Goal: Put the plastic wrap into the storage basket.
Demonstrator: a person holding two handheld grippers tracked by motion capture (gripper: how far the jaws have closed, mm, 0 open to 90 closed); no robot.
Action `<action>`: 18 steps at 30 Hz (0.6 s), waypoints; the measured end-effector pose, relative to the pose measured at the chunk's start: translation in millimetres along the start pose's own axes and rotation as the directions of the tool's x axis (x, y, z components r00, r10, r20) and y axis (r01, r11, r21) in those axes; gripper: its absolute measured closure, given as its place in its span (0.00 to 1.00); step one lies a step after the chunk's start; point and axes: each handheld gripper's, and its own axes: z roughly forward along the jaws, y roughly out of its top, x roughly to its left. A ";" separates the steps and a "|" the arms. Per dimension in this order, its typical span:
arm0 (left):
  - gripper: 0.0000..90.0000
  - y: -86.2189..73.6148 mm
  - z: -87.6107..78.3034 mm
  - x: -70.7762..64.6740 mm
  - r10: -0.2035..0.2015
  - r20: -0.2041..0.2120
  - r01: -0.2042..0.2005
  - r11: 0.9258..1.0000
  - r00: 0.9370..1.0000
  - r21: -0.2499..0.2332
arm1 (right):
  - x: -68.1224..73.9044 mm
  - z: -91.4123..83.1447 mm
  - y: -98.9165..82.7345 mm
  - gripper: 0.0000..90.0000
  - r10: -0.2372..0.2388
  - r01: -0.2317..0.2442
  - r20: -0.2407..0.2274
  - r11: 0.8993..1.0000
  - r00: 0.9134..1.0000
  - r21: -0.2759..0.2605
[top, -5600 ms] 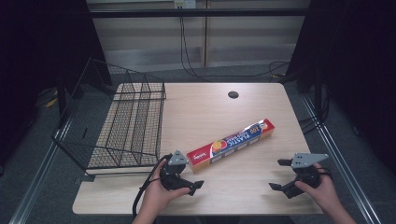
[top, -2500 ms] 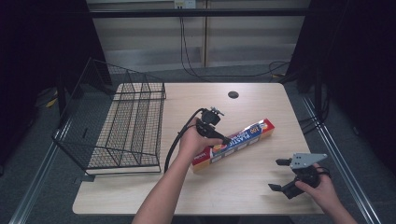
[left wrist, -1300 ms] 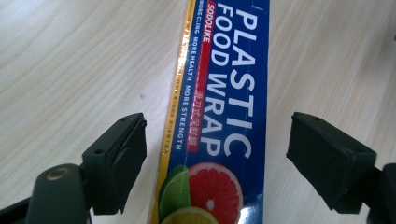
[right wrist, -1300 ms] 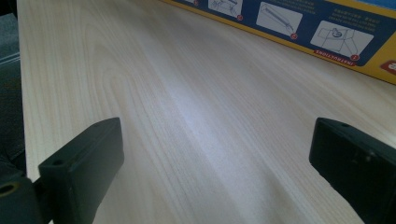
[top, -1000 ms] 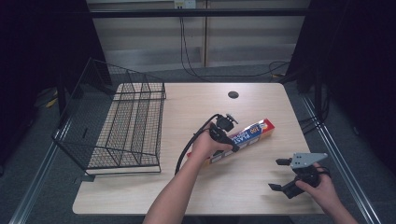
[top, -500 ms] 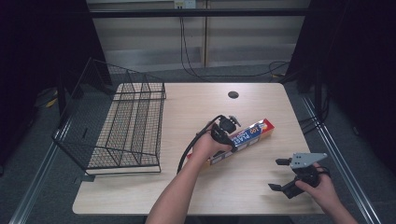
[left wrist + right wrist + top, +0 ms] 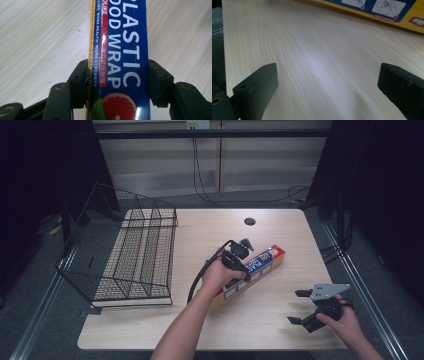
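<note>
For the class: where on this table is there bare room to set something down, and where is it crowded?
Bare wood lies behind the plastic wrap box toward the far edge of the table, and along the near edge between the wire basket and the right gripper. The middle is crowded: the left gripper clamps the box there.

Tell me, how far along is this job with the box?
Done: the left gripper has just closed its jaws on the plastic wrap box, gripping it across its width. In hand: the box lies on the table. Left: lifting and moving it, perhaps to the wire basket. The right gripper waits open.
</note>
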 end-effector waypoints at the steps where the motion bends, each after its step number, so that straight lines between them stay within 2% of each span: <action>1: 0.48 -0.9 -2.7 1.0 -0.008 0.001 0.008 1.000 1.000 -0.004 | 0.0 0.0 0.1 0.03 -0.001 0.001 0.000 1.000 1.000 -0.001; 4: 0.48 -2.9 -11.4 4.0 -0.032 0.000 0.032 0.999 0.999 -0.001 | 0.2 0.1 0.1 0.03 0.000 0.000 0.001 1.000 1.000 0.001; 5: 0.48 -3.4 -14.5 5.6 -0.028 -0.005 0.028 1.000 1.000 0.002 | 0.1 0.2 0.1 0.03 0.000 0.000 0.000 1.000 1.000 -0.001; 6: 0.48 -3.9 -17.2 6.1 -0.046 -0.002 0.046 0.999 0.999 -0.006 | 0.1 0.2 0.1 0.03 0.001 -0.001 -0.001 1.000 1.000 0.000; 8: 0.48 -5.0 -23.0 8.0 -0.056 -0.002 0.056 0.998 0.998 -0.015 | -0.1 0.2 0.0 0.03 0.001 -0.001 0.002 1.000 1.000 -0.002; 11: 0.48 -6.0 -31.5 11.2 -0.055 -0.006 0.055 0.998 0.998 -0.015 | 0.0 0.1 0.0 0.03 0.002 -0.002 0.002 1.000 1.000 -0.003; 14: 0.48 -6.1 -36.3 11.9 -0.075 -0.007 0.075 0.997 0.997 -0.018 | -0.1 0.3 -0.1 0.03 0.002 -0.002 0.001 1.000 1.000 -0.003; 15: 0.48 -5.9 -40.9 12.7 -0.078 -0.022 0.078 0.997 0.997 -0.014 | -0.1 0.3 -0.1 0.03 0.002 -0.002 0.001 1.000 1.000 -0.002; 17: 0.48 -6.0 -46.7 15.4 -0.073 -0.024 0.073 0.997 0.997 -0.007 | 0.0 0.2 -0.1 0.03 0.002 -0.002 0.001 1.000 1.000 -0.003; 18: 0.48 -6.4 -49.1 15.7 -0.086 -0.023 0.086 0.996 0.996 -0.014 | 0.0 0.1 -0.1 0.03 0.003 -0.003 0.001 1.000 1.000 -0.004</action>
